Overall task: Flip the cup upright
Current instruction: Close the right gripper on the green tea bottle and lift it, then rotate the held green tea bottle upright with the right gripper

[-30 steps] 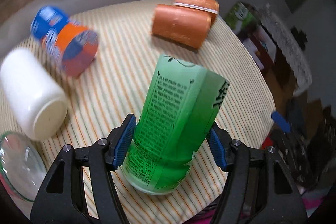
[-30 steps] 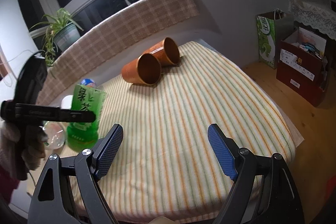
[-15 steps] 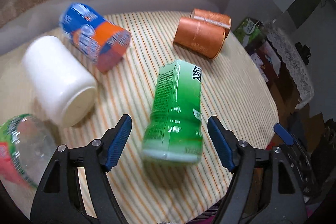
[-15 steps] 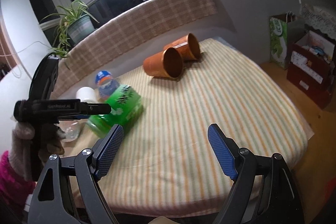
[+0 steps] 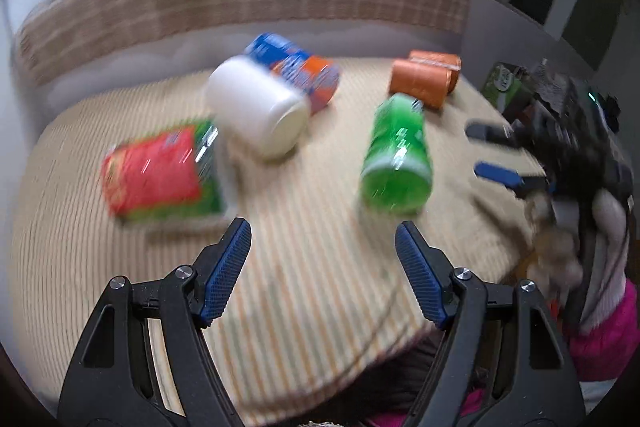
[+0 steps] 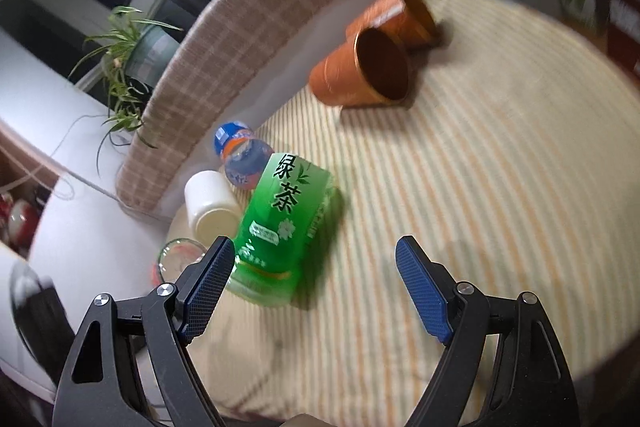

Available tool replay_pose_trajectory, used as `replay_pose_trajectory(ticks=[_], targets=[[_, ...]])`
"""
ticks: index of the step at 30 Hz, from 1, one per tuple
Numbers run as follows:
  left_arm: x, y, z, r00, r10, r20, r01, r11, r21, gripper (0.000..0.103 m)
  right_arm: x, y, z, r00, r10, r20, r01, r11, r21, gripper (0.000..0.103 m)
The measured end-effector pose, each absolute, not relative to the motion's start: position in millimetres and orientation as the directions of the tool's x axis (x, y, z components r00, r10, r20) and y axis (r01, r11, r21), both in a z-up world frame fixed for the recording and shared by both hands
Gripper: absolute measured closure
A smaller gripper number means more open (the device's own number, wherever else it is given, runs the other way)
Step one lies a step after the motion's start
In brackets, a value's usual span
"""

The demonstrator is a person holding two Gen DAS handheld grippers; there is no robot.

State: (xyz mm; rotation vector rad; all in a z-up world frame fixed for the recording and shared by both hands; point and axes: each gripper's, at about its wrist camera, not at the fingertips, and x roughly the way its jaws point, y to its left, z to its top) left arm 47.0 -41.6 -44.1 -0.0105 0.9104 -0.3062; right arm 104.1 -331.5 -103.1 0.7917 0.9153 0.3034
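Plainly, no cup is held at this moment. Nearest in the left wrist view, the left gripper [image 5: 323, 251] is seen with its fingers spread and nothing between them, above the near edge of the surface [image 5: 304, 291], which is covered in a striped cloth. In the right wrist view the right gripper [image 6: 314, 281] is likewise spread and empty, its left finger just beside the base of the green tea bottle [image 6: 282, 227], which appears to lie tilted on its side; contact cannot be told through the blur. Beyond the bottle lie a white jar [image 6: 210, 205] and a blue-and-orange bottle [image 6: 240, 155], and a red-and-green container [image 5: 160, 175] is seen toward the left edge. Farthest, near the far right corner, two orange cups [image 6: 366, 75] lie on their sides, touching, mouths toward the right gripper. The step in hand is judged to be an approach, with no cup yet turned. For the next move, a gripper would need to be carried across to a cup, closed about its wall, and the cup rotated onto its base.
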Motion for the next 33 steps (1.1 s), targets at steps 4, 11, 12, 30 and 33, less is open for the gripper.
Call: replay_pose_trajectory(ticks=[4,11,12,30,33], targets=[[27,-19,-56,0.571,-0.254,-0.781,0.186,0.966,-0.177,0.026,129,-318,-113,0.530,0.607,-0.592,0.106,0.646,0.756,0.020],[10,-5,-70,0.555,-0.263,-0.789,0.138,0.965,-0.224,0.026,160,-295,-122,0.461,0.637,-0.618,0.134,0.639,0.758,0.021],[8,-3,-70,0.558,-0.261,-0.788,0.137,0.965,-0.223,0.026,162,-294,-124,0.454,0.640,-0.620,0.142,0.634,0.760,0.021],[8,1,-55,0.626,-0.219,-0.748,0.113,0.975,-0.191,0.026,176,-282,-116,0.454,0.591,-0.666,0.094,0.712,0.696,0.040],[9,1,-53,0.633,-0.220,-0.742,0.112,0.975,-0.194,0.026,170,-279,-101,0.483,0.561,-0.672,0.025,0.758,0.651,0.041]])
